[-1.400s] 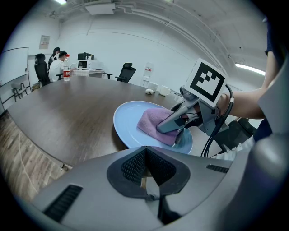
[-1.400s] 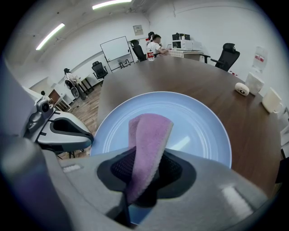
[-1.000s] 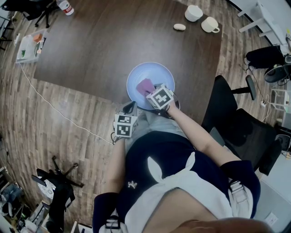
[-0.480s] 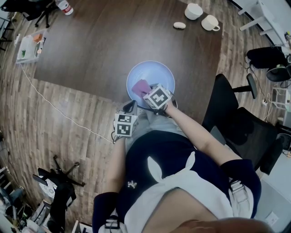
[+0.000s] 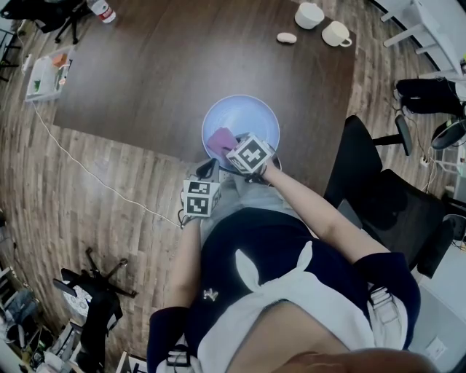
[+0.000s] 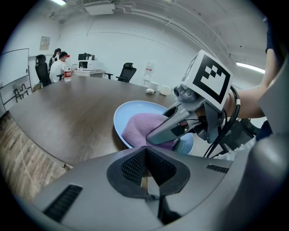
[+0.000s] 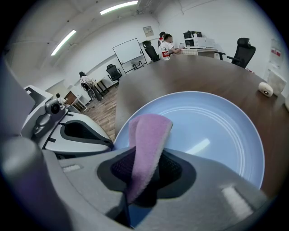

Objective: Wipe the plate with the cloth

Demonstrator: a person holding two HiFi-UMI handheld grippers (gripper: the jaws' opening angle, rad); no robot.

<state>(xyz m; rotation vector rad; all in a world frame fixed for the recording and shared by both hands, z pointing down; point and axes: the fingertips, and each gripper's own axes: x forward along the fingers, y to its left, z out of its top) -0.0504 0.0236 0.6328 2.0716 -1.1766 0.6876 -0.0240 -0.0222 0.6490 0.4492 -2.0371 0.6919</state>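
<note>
A light blue plate [image 5: 251,116] lies near the front edge of the dark wooden table [image 5: 182,65]. My right gripper [image 5: 233,148] is shut on a folded purple cloth [image 5: 221,138] and holds it down on the plate's left part. In the right gripper view the cloth [image 7: 149,135] stands pinched between the pads over the plate [image 7: 212,131]. My left gripper [image 5: 207,172] hangs just off the table edge, below the plate. Its jaws are shut with nothing between them. The left gripper view shows the cloth [image 6: 140,128] under the right gripper's fingers [image 6: 167,128].
Two white cups [image 5: 309,16] [image 5: 336,35] and a small pale object [image 5: 286,37] stand at the table's far right. A bottle [image 5: 102,9] is at the far left. A black office chair [image 5: 364,182] stands to the right of the person.
My right gripper has slid the cloth a little to the left across the plate. The left gripper has stayed where it was.
</note>
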